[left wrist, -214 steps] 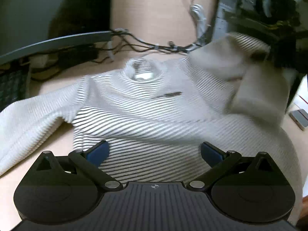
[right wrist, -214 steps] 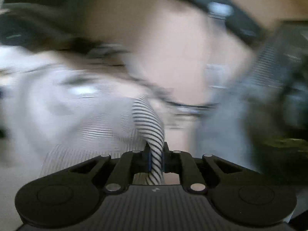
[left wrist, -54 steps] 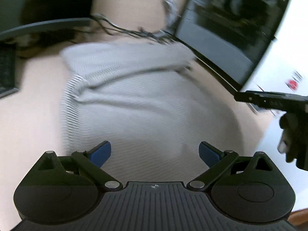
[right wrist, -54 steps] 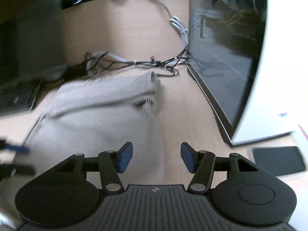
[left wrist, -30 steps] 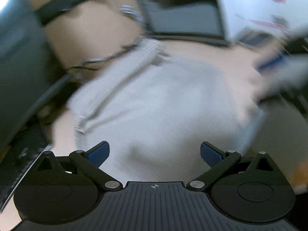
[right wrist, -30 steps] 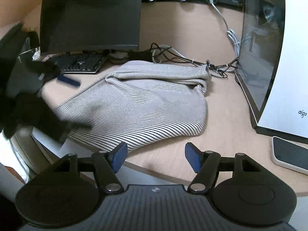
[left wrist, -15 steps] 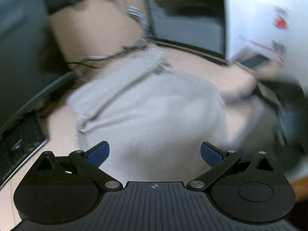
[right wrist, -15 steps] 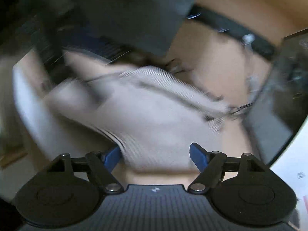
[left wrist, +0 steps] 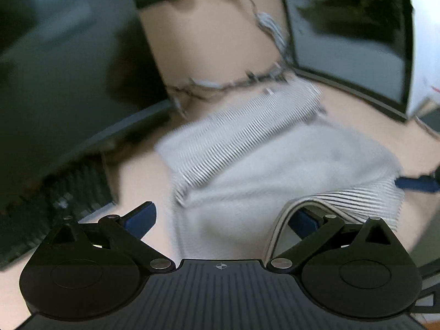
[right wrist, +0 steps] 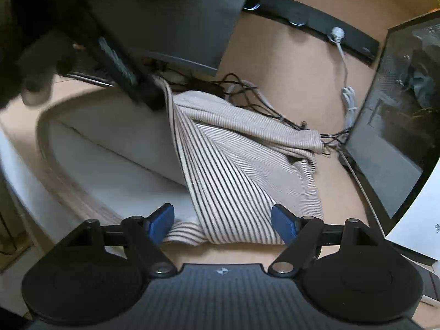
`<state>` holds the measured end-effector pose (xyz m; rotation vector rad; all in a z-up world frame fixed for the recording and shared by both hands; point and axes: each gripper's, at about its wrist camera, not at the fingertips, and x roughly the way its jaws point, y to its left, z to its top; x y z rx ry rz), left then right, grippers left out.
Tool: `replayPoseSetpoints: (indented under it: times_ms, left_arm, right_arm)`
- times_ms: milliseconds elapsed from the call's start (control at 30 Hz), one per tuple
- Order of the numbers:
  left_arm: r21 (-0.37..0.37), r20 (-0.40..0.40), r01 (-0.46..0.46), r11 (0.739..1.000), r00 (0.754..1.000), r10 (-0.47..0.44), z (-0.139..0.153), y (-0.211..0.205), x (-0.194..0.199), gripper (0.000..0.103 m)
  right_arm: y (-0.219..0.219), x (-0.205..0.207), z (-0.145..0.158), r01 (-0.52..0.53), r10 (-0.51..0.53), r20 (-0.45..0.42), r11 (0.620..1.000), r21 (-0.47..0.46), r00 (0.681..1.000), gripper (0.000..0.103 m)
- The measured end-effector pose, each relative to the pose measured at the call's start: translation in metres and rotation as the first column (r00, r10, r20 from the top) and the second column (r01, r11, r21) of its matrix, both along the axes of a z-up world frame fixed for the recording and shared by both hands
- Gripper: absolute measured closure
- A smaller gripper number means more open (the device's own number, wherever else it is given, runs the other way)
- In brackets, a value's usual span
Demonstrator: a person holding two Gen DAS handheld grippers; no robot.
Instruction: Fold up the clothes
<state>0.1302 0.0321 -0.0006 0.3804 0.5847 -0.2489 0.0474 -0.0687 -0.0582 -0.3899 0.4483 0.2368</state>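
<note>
A cream sweater with thin dark stripes (right wrist: 247,165) lies folded on the wooden desk (right wrist: 338,192). My left gripper (left wrist: 221,218) is wide open, and a fold of the sweater's edge (left wrist: 286,220) hangs over its right finger. The right wrist view shows that edge raised in a ridge up to the blurred left gripper (right wrist: 143,93). My right gripper (right wrist: 222,221) is open and low at the near hem, which lies between its blue pads (right wrist: 162,221) without being pressed. One of its pads (left wrist: 415,184) shows at the sweater's right corner in the left wrist view.
A dark monitor (right wrist: 165,13) and a keyboard (left wrist: 55,200) stand at the back left. Tangled cables (right wrist: 247,93) run behind the sweater. A glass-sided computer case (right wrist: 398,110) stands to the right. The desk's curved front edge (right wrist: 68,187) is close at the left.
The left gripper has risen with the sweater's edge over its right finger. The right gripper has swung in low to the near hem, jaws a little wider.
</note>
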Motion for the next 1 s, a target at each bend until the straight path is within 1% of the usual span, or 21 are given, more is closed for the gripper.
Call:
replayPoseSetpoints:
  times_ms: [100, 167, 200, 267, 300, 367, 433, 500, 567, 633, 667, 733, 767, 833, 900, 933, 1000]
  left_arm:
    - [-0.047, 0.06, -0.01, 0.999, 0.998, 0.013, 0.017, 0.009, -0.001, 0.0]
    - [-0.087, 0.087, -0.021, 0.996, 0.996, 0.029, 0.028, 0.018, -0.004, 0.0]
    - [-0.102, 0.092, -0.031, 0.994, 0.995, 0.041, 0.03, 0.022, -0.006, 0.0]
    - [-0.132, 0.075, -0.065, 0.989, 0.994, 0.075, 0.03, 0.028, -0.011, 0.0]
    - [-0.143, 0.055, -0.082, 0.986, 0.994, 0.091, 0.028, 0.031, -0.012, 0.0]
    - [-0.161, -0.004, -0.118, 0.98, 0.993, 0.119, 0.019, 0.036, -0.013, 0.0]
    - [-0.16, -0.063, -0.151, 0.976, 0.988, 0.143, 0.006, 0.037, -0.013, 0.0]
    - [-0.158, -0.106, -0.17, 0.973, 0.982, 0.154, -0.003, 0.036, -0.018, 0.0]
    - [-0.18, -0.143, -0.163, 0.97, 0.98, 0.138, -0.009, 0.033, -0.026, 0.0]
    - [-0.217, -0.178, -0.134, 0.967, 0.979, 0.096, -0.013, 0.028, -0.033, 0.0]
    - [-0.246, -0.191, -0.116, 0.962, 0.979, 0.07, -0.017, 0.024, -0.032, 0.0]
    - [-0.308, -0.211, -0.084, 0.948, 0.977, 0.018, -0.025, 0.016, -0.03, 0.0]
    - [-0.333, -0.224, -0.075, 0.94, 0.974, -0.002, -0.029, 0.012, -0.028, 0.0]
    - [-0.363, -0.264, -0.072, 0.929, 0.964, -0.029, -0.039, 0.007, -0.022, 0.0]
    - [-0.353, -0.3, -0.089, 0.931, 0.954, -0.023, -0.049, 0.006, -0.017, 0.0]
    - [-0.331, -0.323, -0.102, 0.938, 0.946, -0.011, -0.053, 0.008, -0.014, 0.0]
    - [-0.293, -0.359, -0.116, 0.949, 0.933, 0.004, -0.06, 0.016, -0.008, 0.0]
  right_arm:
    - [-0.017, 0.002, 0.028, 0.072, -0.066, 0.129, 0.996, -0.045, 0.989, 0.026]
    - [-0.031, -0.003, 0.052, 0.137, -0.103, 0.258, 0.983, -0.119, 0.961, 0.026]
    - [-0.04, -0.006, 0.061, 0.166, -0.115, 0.298, 0.975, -0.148, 0.947, 0.026]
    - [-0.061, -0.012, 0.076, 0.195, -0.13, 0.323, 0.965, -0.175, 0.937, 0.026]
    - [-0.072, -0.015, 0.079, 0.192, -0.136, 0.304, 0.968, -0.163, 0.943, 0.026]
    - [-0.092, -0.022, 0.078, 0.178, -0.145, 0.237, 0.976, -0.124, 0.961, 0.026]
    - [-0.103, -0.025, 0.063, 0.153, -0.136, 0.151, 0.983, -0.105, 0.979, 0.025]
    - [-0.109, -0.024, 0.046, 0.131, -0.125, 0.065, 0.988, -0.083, 0.99, 0.025]
    - [-0.111, -0.023, 0.035, 0.113, -0.113, 0.0, 0.994, -0.008, 0.994, 0.025]
    - [-0.112, -0.011, 0.031, 0.097, -0.092, -0.052, 0.991, 0.089, 0.994, 0.025]
    - [-0.112, -0.004, 0.03, 0.09, -0.081, -0.073, 0.986, 0.138, 0.994, 0.026]
    - [-0.109, 0.01, 0.029, 0.082, -0.058, -0.112, 0.971, 0.225, 0.992, 0.031]
    - [-0.106, 0.017, 0.027, 0.084, -0.05, -0.132, 0.962, 0.261, 0.99, 0.037]
    - [-0.1, 0.03, 0.023, 0.088, -0.032, -0.172, 0.94, 0.331, 0.985, 0.038]
    - [-0.092, 0.042, 0.027, 0.081, -0.005, -0.194, 0.919, 0.385, 0.981, 0.038]
    - [-0.087, 0.048, 0.03, 0.075, 0.01, -0.202, 0.909, 0.409, 0.979, 0.037]
    - [-0.079, 0.06, 0.038, 0.064, 0.033, -0.205, 0.891, 0.449, 0.978, 0.025]
